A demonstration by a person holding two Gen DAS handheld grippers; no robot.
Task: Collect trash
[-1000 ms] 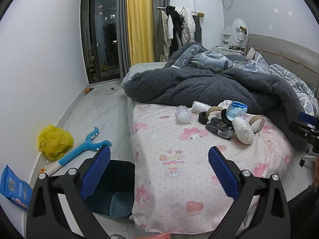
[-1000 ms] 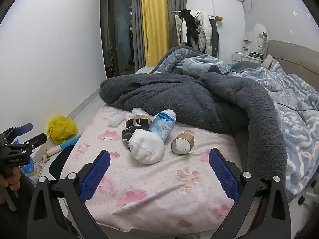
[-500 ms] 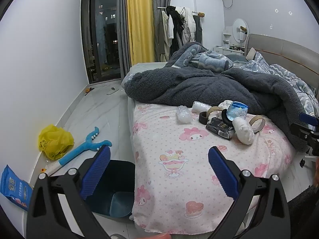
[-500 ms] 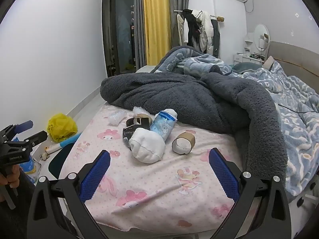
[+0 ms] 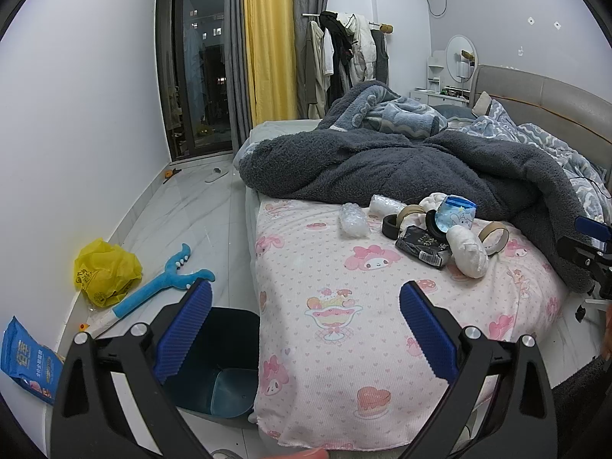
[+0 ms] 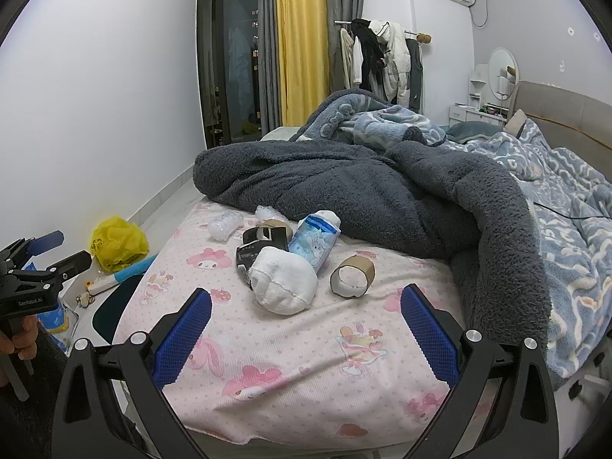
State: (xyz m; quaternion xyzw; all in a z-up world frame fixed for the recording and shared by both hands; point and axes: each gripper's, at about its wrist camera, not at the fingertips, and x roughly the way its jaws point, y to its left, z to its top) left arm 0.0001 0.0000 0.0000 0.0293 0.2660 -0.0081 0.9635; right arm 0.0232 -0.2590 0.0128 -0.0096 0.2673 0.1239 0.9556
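Note:
Trash lies in a cluster on the pink bedsheet [image 6: 306, 352]: a white wad [image 6: 284, 285], a cardboard tape core [image 6: 352, 277], a blue printed packet [image 6: 314, 243], a black wrapper [image 6: 248, 258], a black tape ring [image 5: 391, 225] and two clear plastic wads [image 6: 223, 225]. A dark blue bin [image 5: 214, 359] stands on the floor beside the bed. My left gripper [image 5: 304, 334] is open and empty over the bed's near edge. My right gripper [image 6: 304, 338] is open and empty, short of the white wad.
A dark grey blanket [image 6: 382, 195] is heaped behind the trash. On the floor by the wall lie a yellow bag [image 5: 105, 271], a blue toy [image 5: 164, 283] and a blue snack pack [image 5: 28, 359]. The wall runs along the left.
The right gripper has edged a little closer to the trash cluster. The left gripper has barely moved. Both stay open.

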